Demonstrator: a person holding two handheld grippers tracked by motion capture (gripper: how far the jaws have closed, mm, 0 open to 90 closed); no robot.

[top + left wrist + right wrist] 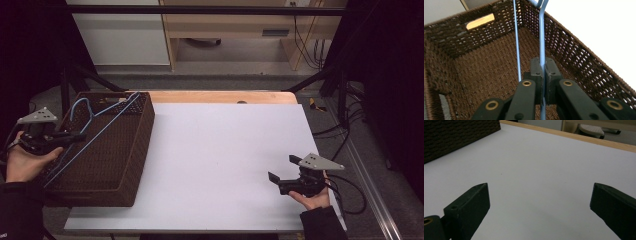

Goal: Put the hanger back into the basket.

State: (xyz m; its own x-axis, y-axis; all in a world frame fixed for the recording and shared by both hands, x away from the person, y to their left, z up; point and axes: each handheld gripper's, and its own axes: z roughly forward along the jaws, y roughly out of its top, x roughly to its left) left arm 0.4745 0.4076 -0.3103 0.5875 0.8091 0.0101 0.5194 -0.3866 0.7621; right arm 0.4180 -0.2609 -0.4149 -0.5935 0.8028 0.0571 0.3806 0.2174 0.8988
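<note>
High view: left tongs (pixel 75 136) sit at the left wall of the brown wicker basket (pixel 131 165), pinching one wire of a blue wire hanger (pixel 95 127). The hanger runs from those tongs up and away across the basket; its hook rests near the far rim and its long straight wire slants back down past the tongs toward the near left corner. Right tongs (pixel 282 169) are well apart from all that, low over the bare white table (pixel 220 145) near its right near corner, pointing toward the basket, spread, nothing between them.

Left gripper view: left tongs (pixel 543 75) pressed together on the hanger (pixel 542 37) wire, which passes straight through the pads and on ahead over the basket's (pixel 584 65) right-hand wall. A second hanger wire runs just left of the tongs. Woven basket floor lies below the tongs.

Right gripper view: right tongs (pixel 539 202) spread wide, only white table (pixel 536 165) between them. A basket (pixel 454 135) corner is ahead and to the left, well apart.
</note>
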